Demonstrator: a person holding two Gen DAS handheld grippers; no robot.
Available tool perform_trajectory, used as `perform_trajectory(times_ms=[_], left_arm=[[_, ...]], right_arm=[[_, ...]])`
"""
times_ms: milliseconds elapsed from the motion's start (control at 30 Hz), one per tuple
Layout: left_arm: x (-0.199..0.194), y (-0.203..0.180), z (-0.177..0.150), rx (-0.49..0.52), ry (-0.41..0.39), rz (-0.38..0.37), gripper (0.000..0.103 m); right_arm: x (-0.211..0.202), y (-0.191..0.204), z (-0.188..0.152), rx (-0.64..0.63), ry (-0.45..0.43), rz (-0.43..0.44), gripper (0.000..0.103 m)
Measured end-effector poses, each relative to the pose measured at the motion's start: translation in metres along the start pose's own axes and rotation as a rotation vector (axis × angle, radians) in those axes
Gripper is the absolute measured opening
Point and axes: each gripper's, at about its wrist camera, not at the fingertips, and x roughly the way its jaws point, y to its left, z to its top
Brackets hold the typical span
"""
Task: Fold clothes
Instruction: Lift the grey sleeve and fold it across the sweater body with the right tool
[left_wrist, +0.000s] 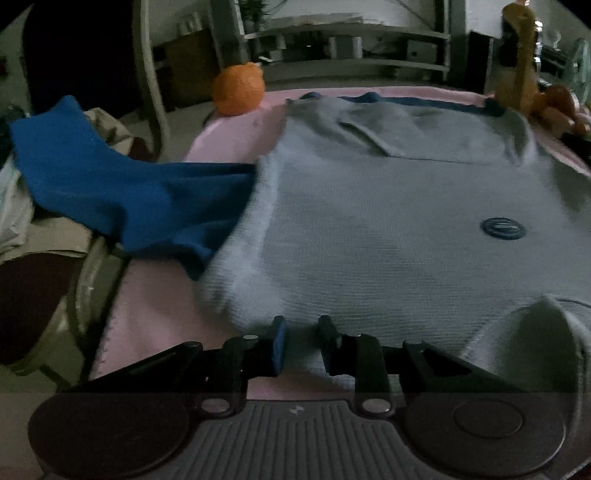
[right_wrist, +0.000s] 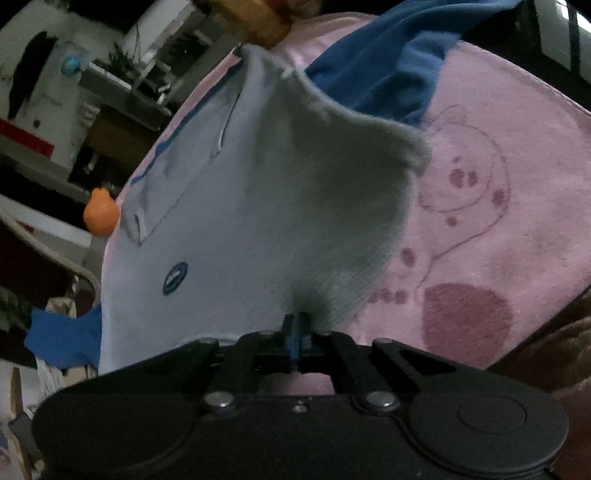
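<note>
Pink blanket (right_wrist: 517, 155): I see it covering the whole work surface; only my right wrist view shows its printed cartoon outline and dark pink spots.
Grey polo shirt (left_wrist: 369, 229): it lies spread on the blanket, collar at the far end, with a round dark logo badge (left_wrist: 503, 229) on the chest. In my right wrist view its near hem is lifted and bunched upward from the blanket.
Blue garment (left_wrist: 122, 192): it lies beside the shirt at the left, draping off the blanket edge; my right view shows more blue cloth beyond the shirt's raised edge.
Left gripper (left_wrist: 301, 341): jaws are partly apart, with the shirt's near hem between them; I cannot tell whether the pads press the cloth.
Right gripper (right_wrist: 295, 326): jaws are fully closed, pinching the shirt's hem.
Orange round object (left_wrist: 238, 88): it sits at the blanket's far left corner.
Brown plush toy (left_wrist: 528, 74): it is at the far right corner and is clear only in my left view.
</note>
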Motion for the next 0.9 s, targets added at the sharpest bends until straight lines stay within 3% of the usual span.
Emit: perform_trajectory(times_ms=[167, 267, 467, 567, 633, 800, 900], left_arm=[[-0.008, 0.018, -0.002, -0.078, 0.006, -0.012, 0.025], [-0.032, 0.023, -0.008, -0.091, -0.037, -0.025, 0.025], [-0.087, 0.021, -0.031, -0.045, -0.092, -0.222, 0.031], [-0.104, 0.01, -0.046, 0.026, -0.072, -0.318, 0.034], [-0.112, 0.001, -0.056, 0.08, -0.049, -0.372, 0.037], [-0.113, -0.019, -0.068, 0.159, -0.02, -0.347, 0.039], [-0.111, -0.013, -0.068, 0.133, -0.008, -0.339, 0.039]], right_arm=[[-0.011, 0.0, -0.001, -0.03, -0.059, -0.032, 0.0], [-0.022, 0.007, -0.006, -0.071, -0.096, -0.026, 0.018], [-0.064, 0.024, -0.031, -0.13, -0.153, 0.085, 0.024], [-0.079, 0.033, -0.046, -0.147, -0.111, 0.135, 0.037], [-0.079, 0.042, -0.059, -0.179, -0.051, 0.124, 0.044], [-0.054, 0.064, -0.096, -0.279, 0.126, 0.071, 0.054], [-0.029, 0.083, -0.119, -0.379, 0.193, 0.011, 0.074]])
